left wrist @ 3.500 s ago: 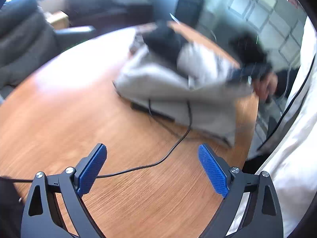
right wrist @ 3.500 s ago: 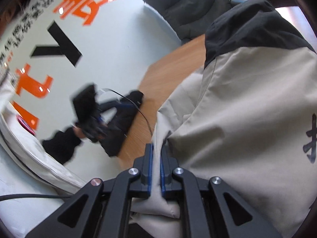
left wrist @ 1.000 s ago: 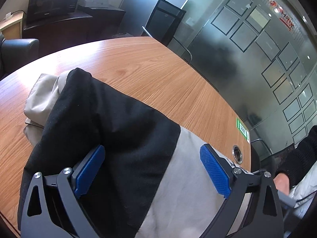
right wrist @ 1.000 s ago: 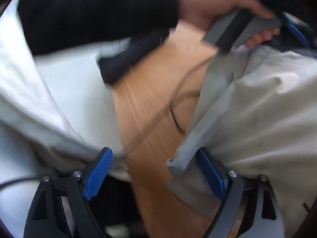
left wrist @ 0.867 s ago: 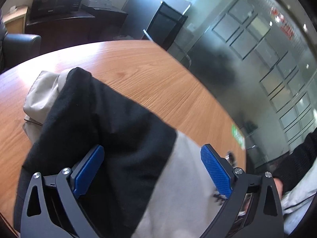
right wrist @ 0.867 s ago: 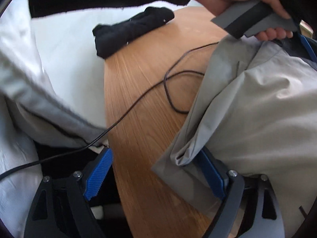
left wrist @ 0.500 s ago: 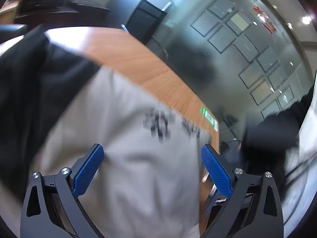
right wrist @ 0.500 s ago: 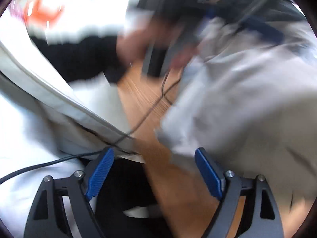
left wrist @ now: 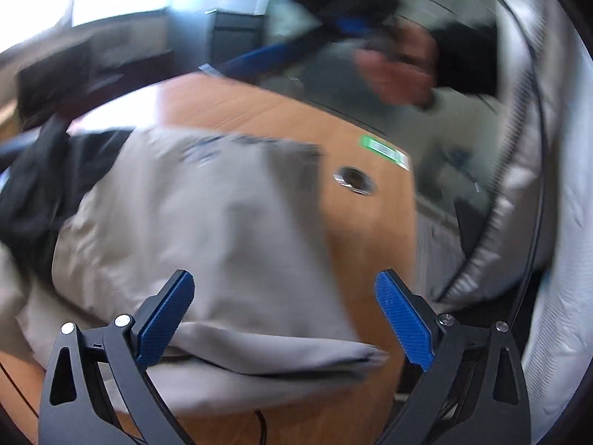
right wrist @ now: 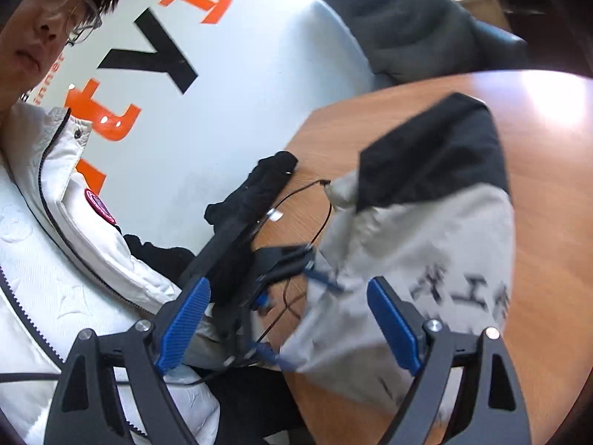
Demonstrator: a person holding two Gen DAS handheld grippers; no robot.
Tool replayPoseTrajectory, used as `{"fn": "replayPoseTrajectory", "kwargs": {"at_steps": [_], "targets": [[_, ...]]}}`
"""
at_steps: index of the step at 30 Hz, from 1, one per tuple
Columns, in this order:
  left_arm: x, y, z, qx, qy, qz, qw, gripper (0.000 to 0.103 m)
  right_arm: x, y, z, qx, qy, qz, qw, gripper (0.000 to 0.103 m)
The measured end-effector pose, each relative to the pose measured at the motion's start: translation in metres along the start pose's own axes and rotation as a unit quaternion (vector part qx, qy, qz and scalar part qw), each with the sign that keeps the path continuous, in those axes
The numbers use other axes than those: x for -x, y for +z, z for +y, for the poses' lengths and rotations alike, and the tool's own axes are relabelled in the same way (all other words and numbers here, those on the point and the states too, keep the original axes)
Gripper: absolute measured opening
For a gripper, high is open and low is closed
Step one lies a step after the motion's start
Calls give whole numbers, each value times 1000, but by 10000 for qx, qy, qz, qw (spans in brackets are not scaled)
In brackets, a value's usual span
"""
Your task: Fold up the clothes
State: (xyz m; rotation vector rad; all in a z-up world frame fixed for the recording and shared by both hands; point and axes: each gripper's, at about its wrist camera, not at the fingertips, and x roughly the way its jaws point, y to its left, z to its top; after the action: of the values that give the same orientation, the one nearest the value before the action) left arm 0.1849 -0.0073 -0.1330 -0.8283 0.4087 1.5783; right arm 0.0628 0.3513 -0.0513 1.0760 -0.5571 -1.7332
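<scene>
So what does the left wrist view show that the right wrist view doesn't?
Only the left wrist view shows the round cable hole in the table, the green sticker near it, and a blurred hand holding the right gripper.

Only the right wrist view shows the black cloth at the table edge, the orange and black lettering and the dark chair.

Both show the grey and black garment on the wooden table.

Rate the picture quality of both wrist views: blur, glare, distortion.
Left wrist view: strong motion blur smears the jacket and the hand beyond the table; only the left tongs are crisp; window glare washes out the top left. Right wrist view: mostly sharp, with the jacket's lettering smeared, a bright glare patch on the tabletop at right, and fisheye bending at the edges.
</scene>
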Motion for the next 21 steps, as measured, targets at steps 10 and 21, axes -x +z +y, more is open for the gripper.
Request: {"fn": "replayPoseTrajectory", "kwargs": {"at_steps": [10, 21], "targets": [[-49, -33, -21, -317, -499, 966, 9936, 99, -6, -10, -12, -417, -14, 107, 9991, 90], [67, -50, 20, 2135, 510, 544, 9741, 94, 20, 17, -36, -603, -522, -503, 9955, 91]]}}
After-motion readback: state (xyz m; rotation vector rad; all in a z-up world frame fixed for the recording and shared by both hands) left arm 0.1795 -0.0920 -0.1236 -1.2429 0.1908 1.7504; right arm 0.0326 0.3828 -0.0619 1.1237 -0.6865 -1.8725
